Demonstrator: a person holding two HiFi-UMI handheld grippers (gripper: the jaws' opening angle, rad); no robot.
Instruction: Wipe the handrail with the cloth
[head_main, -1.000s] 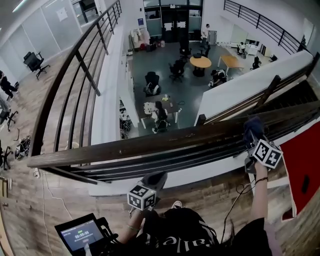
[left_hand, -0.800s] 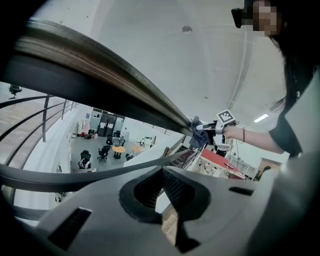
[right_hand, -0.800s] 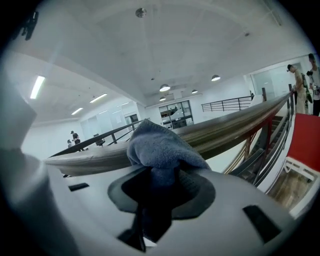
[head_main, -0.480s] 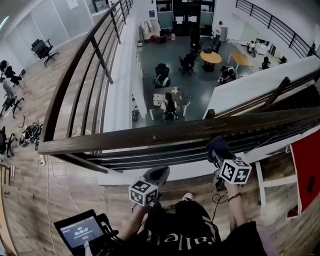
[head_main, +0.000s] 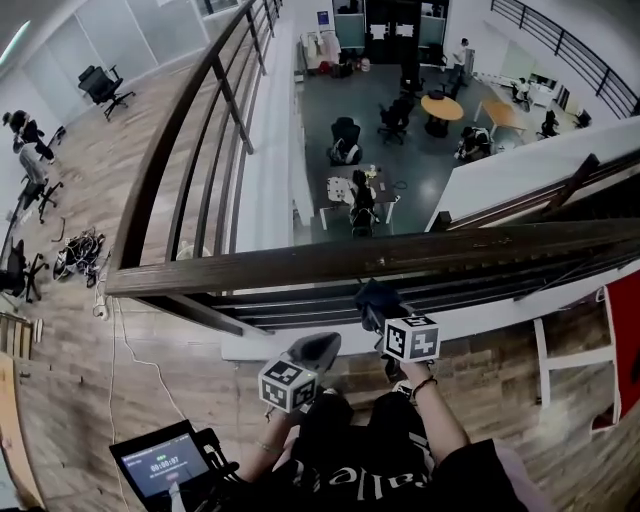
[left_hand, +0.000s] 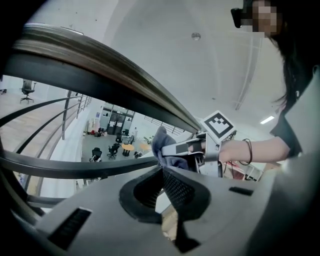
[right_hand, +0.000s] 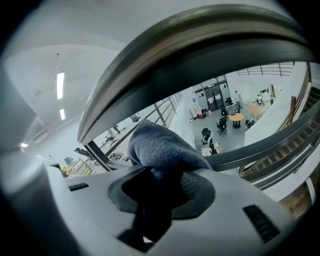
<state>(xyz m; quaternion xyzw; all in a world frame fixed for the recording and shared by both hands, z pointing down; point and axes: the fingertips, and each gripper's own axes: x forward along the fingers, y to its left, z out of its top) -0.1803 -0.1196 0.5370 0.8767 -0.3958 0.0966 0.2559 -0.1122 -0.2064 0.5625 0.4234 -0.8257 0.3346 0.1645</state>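
Observation:
The dark wooden handrail crosses the head view from left to right, and its underside arches over the right gripper view. My right gripper is shut on a bunched blue-grey cloth, held just below the top rail near its middle. In the right gripper view the cloth bulges out of the jaws, with a gap between it and the rail. My left gripper hangs lower, to the left, shut and holding nothing. The left gripper view shows the cloth under the handrail.
Thin metal bars run under the top rail. A second railing leads away at the left along the wooden floor. Beyond the rail is a drop to a lower floor with tables and chairs. A tablet sits at bottom left.
My right gripper has carried the cloth leftward from the rail's right part to near its middle, and down off the top rail. The left gripper has barely moved.

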